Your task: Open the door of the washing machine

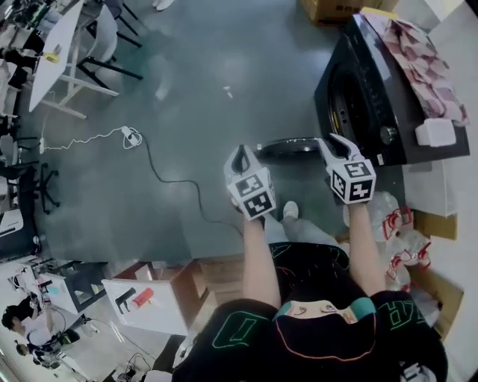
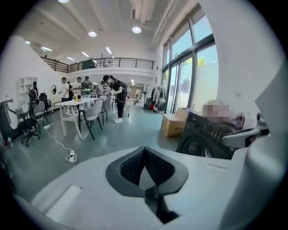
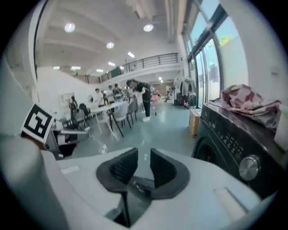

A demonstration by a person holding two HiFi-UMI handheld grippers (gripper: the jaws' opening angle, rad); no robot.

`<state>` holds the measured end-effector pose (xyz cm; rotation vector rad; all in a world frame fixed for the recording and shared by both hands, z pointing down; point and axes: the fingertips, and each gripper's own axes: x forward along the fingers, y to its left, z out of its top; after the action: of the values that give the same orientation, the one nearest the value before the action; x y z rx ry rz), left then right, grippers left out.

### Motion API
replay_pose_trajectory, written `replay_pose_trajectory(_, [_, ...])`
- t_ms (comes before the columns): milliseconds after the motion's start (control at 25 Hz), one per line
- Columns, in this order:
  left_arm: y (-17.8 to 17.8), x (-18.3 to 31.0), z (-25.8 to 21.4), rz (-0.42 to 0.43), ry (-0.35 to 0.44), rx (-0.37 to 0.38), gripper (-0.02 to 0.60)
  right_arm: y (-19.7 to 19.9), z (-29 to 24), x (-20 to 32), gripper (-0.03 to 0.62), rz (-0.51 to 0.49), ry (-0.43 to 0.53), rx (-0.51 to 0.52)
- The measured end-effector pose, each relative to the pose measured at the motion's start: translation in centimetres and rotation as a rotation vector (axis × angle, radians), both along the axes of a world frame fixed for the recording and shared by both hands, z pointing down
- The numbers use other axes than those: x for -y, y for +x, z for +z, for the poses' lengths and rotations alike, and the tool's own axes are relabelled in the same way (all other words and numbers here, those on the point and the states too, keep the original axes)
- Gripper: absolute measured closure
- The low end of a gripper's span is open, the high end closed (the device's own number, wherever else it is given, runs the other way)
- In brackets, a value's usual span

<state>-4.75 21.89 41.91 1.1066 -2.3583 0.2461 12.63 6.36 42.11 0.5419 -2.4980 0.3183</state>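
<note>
The dark front-loading washing machine (image 1: 366, 82) stands at the upper right, its drum opening facing left. Its round door (image 1: 287, 148) is swung out, seen edge-on just beyond my grippers. My left gripper (image 1: 240, 154) hangs in the air left of the door, jaws shut with nothing between them (image 2: 144, 150). My right gripper (image 1: 334, 142) is held close to the machine's front near the knob (image 1: 387, 135). Its jaws (image 3: 144, 155) stand a little apart and empty. The machine (image 3: 234, 134) fills the right of the right gripper view and shows at the right of the left gripper view (image 2: 207, 134).
A pink cloth (image 1: 426, 60) and a white box (image 1: 435, 133) lie on the machine. A power strip with its cable (image 1: 131, 136) lies on the floor. Tables and chairs (image 1: 56, 52) stand far left, a cardboard box (image 1: 328, 9) beyond the machine, and plastic bags (image 1: 396, 224) at my right.
</note>
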Motion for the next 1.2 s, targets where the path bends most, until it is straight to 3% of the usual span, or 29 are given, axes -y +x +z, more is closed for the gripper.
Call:
replay_pose_trajectory(120, [0.9, 2.5, -7.6, 0.059, 0.181, 0.038, 0.571, -1.6, -6.1, 1.2, 0.581, 0.062, -0.015, 0.218])
replay_pose_trajectory(200, [0.5, 3.5, -13.1, 0.09, 0.285, 0.092, 0.572, -2.7, -10.8, 2.2, 0.591, 0.078, 0.008, 0.359])
replay_pose_trajectory(360, [0.3, 3.2, -20.3, 0.082, 0.388, 0.19, 0.572, -2.3, -18.0, 3.6, 0.591, 0.1, 0.061, 0.53])
replay_pose_trajectory(560, [-0.3, 1.8, -22.8, -0.008, 0.391, 0.28, 0.571, -1.1, -21.6, 4.4, 0.591, 0.066, 0.213, 0.511])
replay_pose_trajectory(800, [0.7, 2.1, -24.0, 0.0, 0.382, 0.366, 0.571, 0.3, -22.6, 5.1, 0.591, 0.058, 0.345, 0.464])
replay_pose_trajectory(1040, [0.4, 2.4, -26.2, -0.032, 0.45, 0.437, 0.571, 0.5, -23.7, 6.3, 0.591, 0.069, 0.409, 0.439])
replay_pose_trajectory(1200, [0.6, 3.3, -27.1, -0.006, 0.467, 0.462, 0.571, 0.2, -24.1, 6.4, 0.591, 0.046, 0.421, 0.443])
